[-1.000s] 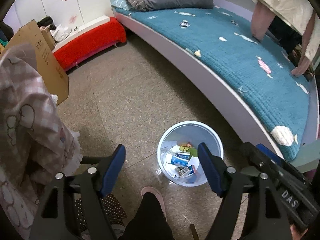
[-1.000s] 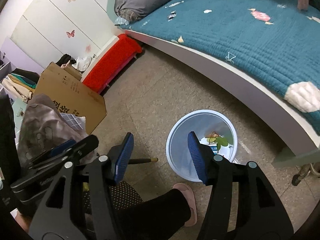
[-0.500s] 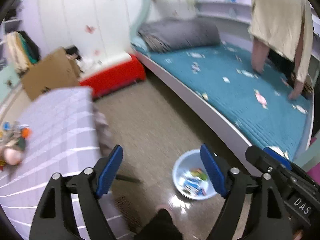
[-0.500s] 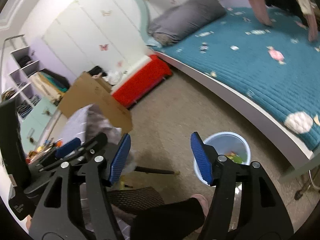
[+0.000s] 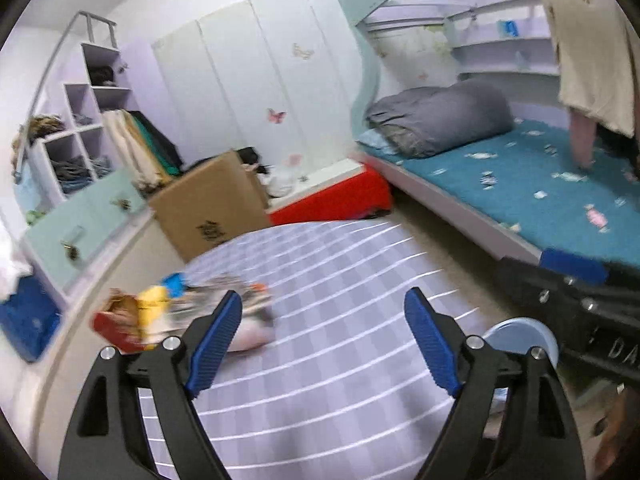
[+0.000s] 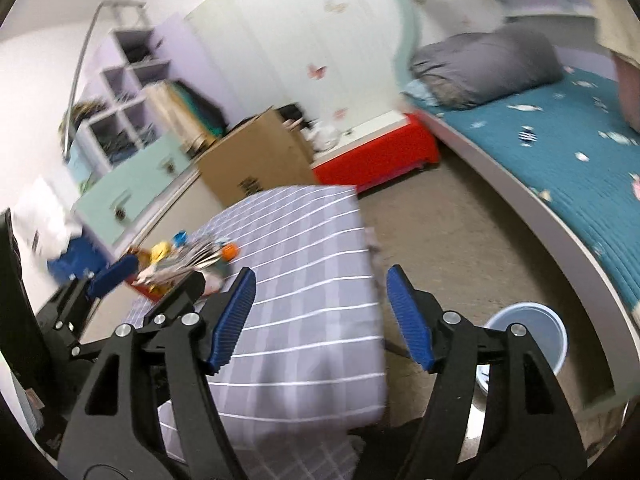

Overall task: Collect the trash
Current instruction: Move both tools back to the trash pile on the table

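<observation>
A blurred pile of colourful trash (image 5: 176, 312) lies at the left of a table covered in purple checked cloth (image 5: 340, 280); it also shows in the right wrist view (image 6: 188, 260). My left gripper (image 5: 324, 340) is open and empty above the cloth, just right of the pile. My right gripper (image 6: 320, 316) is open and empty over the table's right edge. A light blue bin (image 6: 532, 336) stands on the floor at lower right, partly hidden behind the right finger; it also shows in the left wrist view (image 5: 520, 336).
A bed with a teal cover (image 5: 540, 192) runs along the right. A cardboard box (image 5: 212, 204) and a red bench (image 5: 340, 196) stand beyond the table. Shelves and a mint drawer unit (image 5: 80, 216) line the left wall. Bare floor (image 6: 460, 232) lies between table and bed.
Both grippers have lifted and tilted up from the bin on the floor toward the table. The table and the trash pile have come into view. Both stay open.
</observation>
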Available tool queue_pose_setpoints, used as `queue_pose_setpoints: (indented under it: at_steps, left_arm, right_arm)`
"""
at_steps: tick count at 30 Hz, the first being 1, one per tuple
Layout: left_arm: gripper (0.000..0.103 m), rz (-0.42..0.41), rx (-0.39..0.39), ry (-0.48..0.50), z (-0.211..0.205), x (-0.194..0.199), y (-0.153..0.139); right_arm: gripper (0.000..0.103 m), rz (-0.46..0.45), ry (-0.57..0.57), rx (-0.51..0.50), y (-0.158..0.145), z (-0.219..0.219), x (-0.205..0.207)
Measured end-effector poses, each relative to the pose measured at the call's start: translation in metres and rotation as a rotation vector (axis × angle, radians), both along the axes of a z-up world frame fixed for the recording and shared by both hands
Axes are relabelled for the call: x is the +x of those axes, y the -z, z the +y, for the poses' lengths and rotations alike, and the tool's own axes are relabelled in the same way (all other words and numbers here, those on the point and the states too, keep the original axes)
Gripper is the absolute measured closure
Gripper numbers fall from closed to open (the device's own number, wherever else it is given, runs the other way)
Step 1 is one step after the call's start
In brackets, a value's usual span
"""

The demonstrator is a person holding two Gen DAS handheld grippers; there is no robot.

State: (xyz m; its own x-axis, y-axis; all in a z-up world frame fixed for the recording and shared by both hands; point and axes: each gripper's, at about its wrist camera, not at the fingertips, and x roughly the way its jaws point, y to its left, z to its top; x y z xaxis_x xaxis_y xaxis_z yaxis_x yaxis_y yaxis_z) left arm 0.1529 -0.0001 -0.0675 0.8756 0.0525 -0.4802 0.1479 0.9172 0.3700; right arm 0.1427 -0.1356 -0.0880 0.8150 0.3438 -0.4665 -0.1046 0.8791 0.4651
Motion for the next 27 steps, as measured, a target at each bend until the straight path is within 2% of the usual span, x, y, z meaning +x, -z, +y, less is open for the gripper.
queue_pose_setpoints:
  at_steps: [4,7,11,13,20,22,24,27]
  left_arm:
    - [0.021,0.026,0.019,-0.046,0.062,0.013,0.000]
    - [0.021,-0.005,0.104,-0.067,0.090,0.024,0.002]
    - [0.021,0.016,0.229,-0.016,0.112,0.045,0.014]
    - [0.021,0.015,0.270,-0.023,0.121,0.057,0.018]
    - [0.024,0.047,0.272,0.004,0.135,0.092,0.035]
    - [0.043,0.078,0.226,0.034,0.132,0.093,0.037]
    - [0.075,0.121,0.174,0.050,0.133,0.094,0.038]
    - [0.095,0.137,0.106,0.028,0.142,0.094,0.038]
  right_arm:
    - [0.032,0.032,-0.081,-0.032,0.002,0.053,0.021]
    - [0.032,0.068,-0.123,-0.044,0.008,0.084,0.038]
    - [0.030,0.112,-0.146,-0.043,0.016,0.108,0.057]
    - [0.028,0.120,-0.152,-0.040,0.019,0.116,0.065]
    - [0.027,0.181,-0.151,-0.015,0.032,0.125,0.092]
    - [0.027,0.190,-0.164,-0.014,0.034,0.128,0.098]
    - [0.027,0.200,-0.174,-0.008,0.035,0.130,0.103]
    - [0.027,0.213,-0.198,-0.015,0.035,0.136,0.110]
